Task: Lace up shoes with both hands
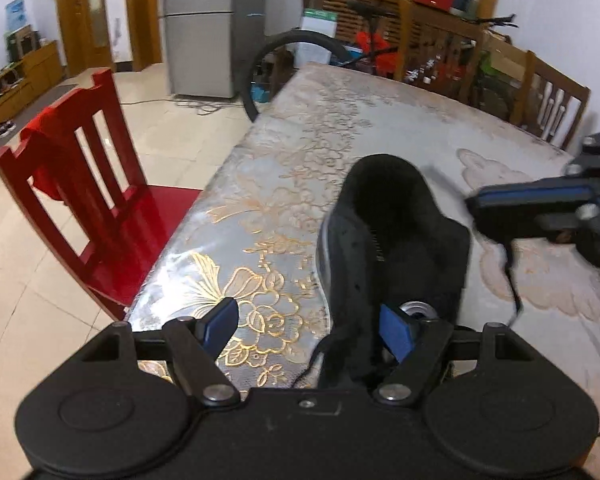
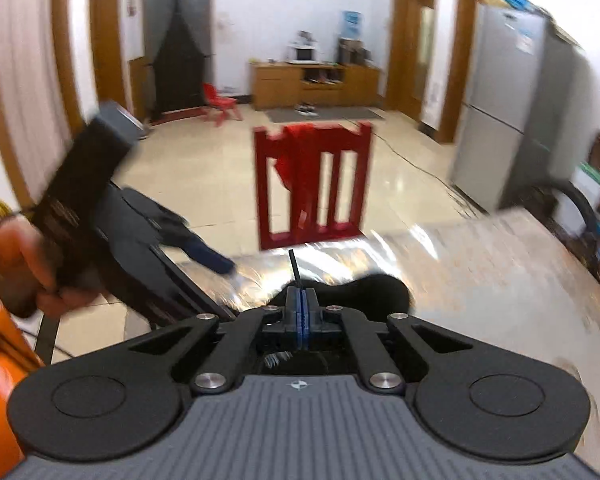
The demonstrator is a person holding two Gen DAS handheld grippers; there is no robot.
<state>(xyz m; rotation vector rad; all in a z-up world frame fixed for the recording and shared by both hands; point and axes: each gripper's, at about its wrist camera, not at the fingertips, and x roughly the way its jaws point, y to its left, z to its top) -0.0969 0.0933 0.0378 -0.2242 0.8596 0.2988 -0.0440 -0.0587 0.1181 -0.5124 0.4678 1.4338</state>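
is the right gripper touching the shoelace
Touching. In the right wrist view the right gripper is shut on the shoelace, whose black tip sticks up from between the blue pads.

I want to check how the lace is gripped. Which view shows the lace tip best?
The right wrist view: the lace tip sticks up from the shut right claw. The left wrist view shows only a blurred lace hanging below that claw, above the shoe.
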